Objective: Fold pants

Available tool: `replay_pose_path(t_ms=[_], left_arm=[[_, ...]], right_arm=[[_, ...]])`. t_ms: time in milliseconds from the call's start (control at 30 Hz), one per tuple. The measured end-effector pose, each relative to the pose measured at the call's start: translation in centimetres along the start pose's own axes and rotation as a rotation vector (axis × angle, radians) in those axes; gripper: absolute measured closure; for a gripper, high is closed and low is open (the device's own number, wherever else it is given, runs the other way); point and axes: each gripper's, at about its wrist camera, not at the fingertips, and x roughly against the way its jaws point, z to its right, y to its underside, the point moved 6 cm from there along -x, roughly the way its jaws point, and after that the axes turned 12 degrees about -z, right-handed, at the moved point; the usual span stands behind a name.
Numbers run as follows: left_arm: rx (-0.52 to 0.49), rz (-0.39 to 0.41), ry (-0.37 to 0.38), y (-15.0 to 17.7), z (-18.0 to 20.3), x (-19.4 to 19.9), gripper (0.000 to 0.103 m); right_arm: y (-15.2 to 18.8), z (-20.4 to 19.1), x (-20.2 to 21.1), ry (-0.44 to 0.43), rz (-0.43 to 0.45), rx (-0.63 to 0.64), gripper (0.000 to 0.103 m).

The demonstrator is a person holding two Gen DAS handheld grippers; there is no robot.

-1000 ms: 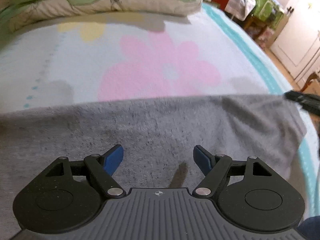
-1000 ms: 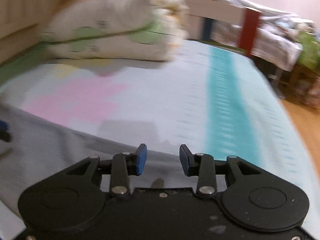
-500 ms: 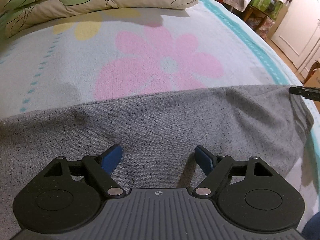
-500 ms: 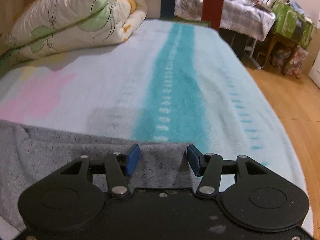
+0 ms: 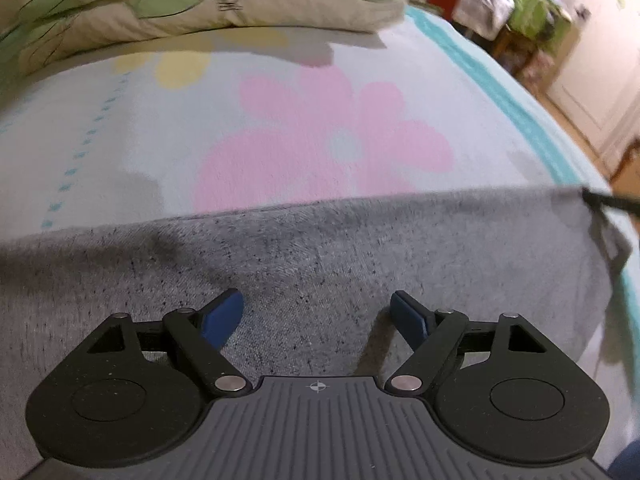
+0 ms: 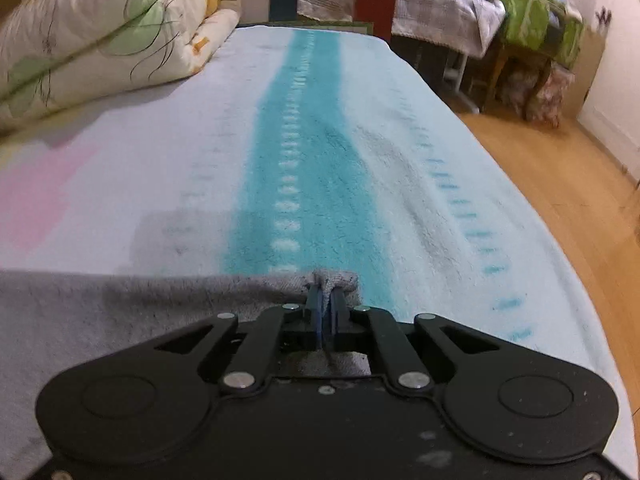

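Grey speckled pants [image 5: 320,256] lie flat across the bed, their far edge running left to right. My left gripper [image 5: 318,316] is open and empty, its blue pads [image 5: 222,316] just above the cloth near its middle. My right gripper [image 6: 326,308] is shut on the far right corner of the pants [image 6: 332,280], which bunches up between the pads. The right gripper's tip [image 5: 608,202] shows in the left wrist view at that corner. The pants fill the lower left of the right wrist view [image 6: 120,320].
The bed blanket [image 5: 320,132] has a pink flower and a teal stripe [image 6: 304,152]. A folded floral duvet [image 5: 180,8] lies at the far end. The bed's right edge drops to a wooden floor [image 6: 560,184] with cluttered furniture [image 6: 528,32] beyond.
My right gripper has closed on the far right corner of the pants; it was open over it half a second ago. That edge now looks pulled straighter. My left gripper stays open.
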Motion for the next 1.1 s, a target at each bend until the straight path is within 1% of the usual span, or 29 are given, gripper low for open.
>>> replay_pose_path(t_ms=[33,67,100,133,167,233,333,433,500,600,700,767,833,900,1000,1100], left_arm=[[-0.017,-0.011,-0.001,-0.1,0.1,0.2,0.022],[-0.020,-0.021,0.011,-0.2,0.0,0.6,0.022],[-0.014,-0.027,0.026,-0.3,-0.2,1.1,0.022],[0.003,-0.018,0.033,-0.3,-0.7,2.1,0.022],[0.015,0.000,0.027,-0.1,-1.2,3.3,0.022],[0.027,0.030,-0.003,0.5,-2.5,5.8,0.021],[0.050,0.060,-0.042,2.4,-4.5,9.3,0.021],[0.091,0.077,-0.079,6.0,-6.3,12.5,0.019],[0.112,0.088,-0.106,8.7,-7.0,14.0,0.009],[0.158,0.095,-0.155,13.4,-7.9,15.5,0.006],[0.204,0.067,-0.154,17.0,-7.8,15.3,0.006],[0.221,0.044,-0.140,18.6,-7.4,14.3,0.005],[0.232,0.025,-0.131,19.4,-6.8,13.2,0.005],[0.246,0.041,-0.128,19.5,-6.6,12.4,0.005],[0.288,0.072,-0.138,18.6,-7.0,11.3,0.005],[0.333,0.101,-0.170,17.6,-7.9,10.3,0.005]], right_arm=[[0.0,-0.2,0.1,0.012,0.001,0.004,0.091],[-0.1,-0.2,0.3,0.023,-0.003,-0.005,0.085],[-0.3,-0.1,0.6,0.034,-0.003,-0.016,0.067],[-0.4,0.2,1.3,0.053,0.008,-0.032,0.057],[-0.5,0.5,2.5,0.064,0.037,-0.051,0.050],[-0.4,0.3,4.7,0.052,0.084,-0.059,0.051],[0.2,-1.6,8.1,0.005,0.125,-0.001,0.050],[2.0,-4.5,10.8,-0.078,0.131,0.047,0.050],[3.4,-6.8,12.0,-0.126,0.126,0.074,0.049],[6.0,-10.7,13.4,-0.194,0.108,0.115,0.049],[8.4,-14.3,14.3,-0.256,0.086,0.126,0.048],[10.0,-16.4,14.9,-0.307,0.073,0.110,0.048],[11.4,-18.0,15.3,-0.343,0.055,0.087,0.048],[12.6,-19.4,15.4,-0.368,0.030,0.074,0.047],[14.0,-21.0,15.8,-0.389,0.010,0.068,0.047],[14.7,-22.0,16.6,-0.398,0.014,0.084,0.047]])
